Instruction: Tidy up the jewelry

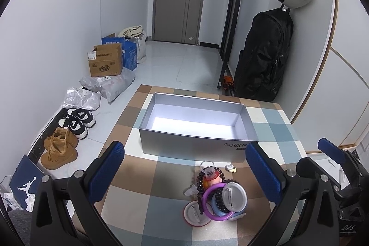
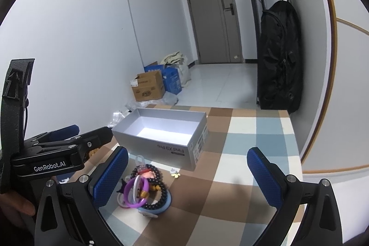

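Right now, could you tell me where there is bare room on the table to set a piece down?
The checked cloth right of the jewelry pile, up to the table's right edge, is bare. The silver box is empty inside. It is crowded between the pile and the box's near wall.

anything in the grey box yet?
No. In the left wrist view the grey box shows only its bare floor, and the jewelry pile sits on the checked tablecloth in front of it.
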